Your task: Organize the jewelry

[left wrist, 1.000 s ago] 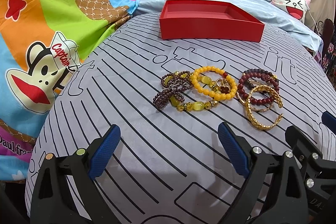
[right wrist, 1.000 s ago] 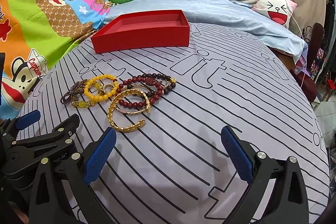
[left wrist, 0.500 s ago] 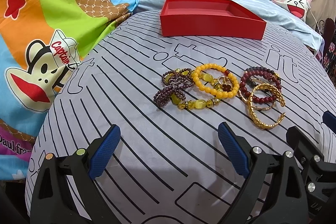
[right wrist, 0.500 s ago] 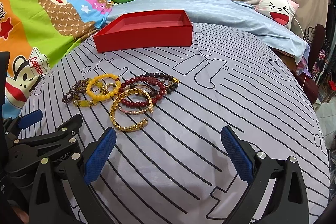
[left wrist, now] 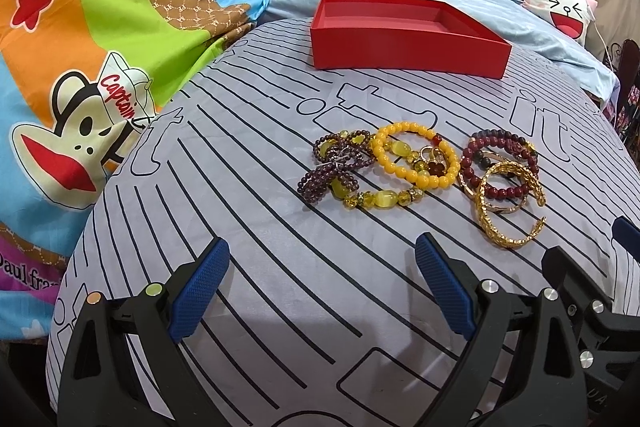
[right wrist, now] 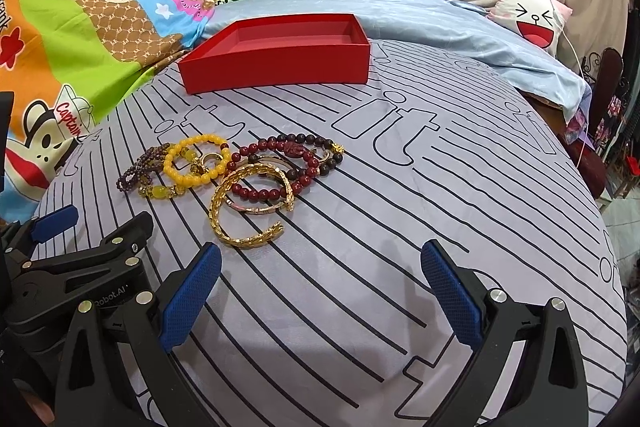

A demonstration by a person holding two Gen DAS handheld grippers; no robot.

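Observation:
Several bracelets lie in a cluster on the grey striped sheet. A purple bead bracelet [left wrist: 334,165] is leftmost, then a yellow bead bracelet [left wrist: 416,159], a dark red bead bracelet [left wrist: 498,167] and a gold cuff [left wrist: 510,209]. The right wrist view shows the same yellow bracelet [right wrist: 198,163], red bracelet [right wrist: 288,157] and gold cuff [right wrist: 248,205]. An empty red box [left wrist: 404,33] stands behind them, also in the right wrist view [right wrist: 276,53]. My left gripper [left wrist: 322,285] is open and empty, in front of the cluster. My right gripper [right wrist: 320,289] is open and empty, to the right of the cuff.
A cartoon monkey quilt [left wrist: 80,39] rises on the left. A light blue blanket [right wrist: 420,15] and a pink cartoon pillow [right wrist: 532,15] lie behind the box. The bed edge drops away at the right [right wrist: 600,187].
Both grippers have moved slightly forward toward the bracelets and the view has tilted down a little. Both stay open. The jewelry and box have not moved.

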